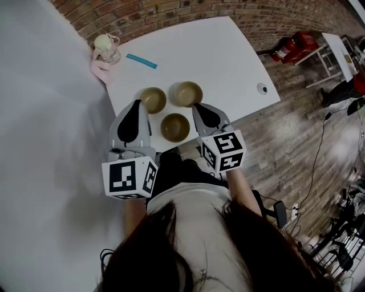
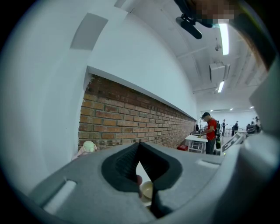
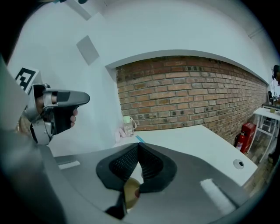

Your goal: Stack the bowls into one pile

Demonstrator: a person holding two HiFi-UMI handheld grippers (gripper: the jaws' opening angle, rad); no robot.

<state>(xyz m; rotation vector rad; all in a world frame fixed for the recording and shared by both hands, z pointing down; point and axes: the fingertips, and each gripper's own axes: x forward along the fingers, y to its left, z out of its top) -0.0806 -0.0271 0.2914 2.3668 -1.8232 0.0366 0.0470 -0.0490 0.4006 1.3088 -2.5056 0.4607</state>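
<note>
Beside the round brown bowl point(image 1: 175, 126) mid-frame, my left claw point(image 1: 137, 104) and right claw point(image 1: 196, 106) are closed and empty, so I should open one wide to pinch the bowl's rim.

Far-left bowl point(image 1: 153, 99), far-right bowl point(image 1: 187, 93) and near bowl point(image 1: 174, 126) were all plain tan-brown. Table point(image 1: 217, 51) was white. Strip point(image 1: 141, 61) was teal. Bottle point(image 1: 106, 48) had pale green cap. Left gripper point(image 1: 136, 108) and right gripper point(image 1: 201, 109) were grey, black inside jaws, with black-and-white square markers. Wall point(image 1: 171, 14) was red-brown brick. Floor point(image 1: 285, 148) was grey-brown planks. Extinguishers point(image 1: 291, 47) were red.
</note>
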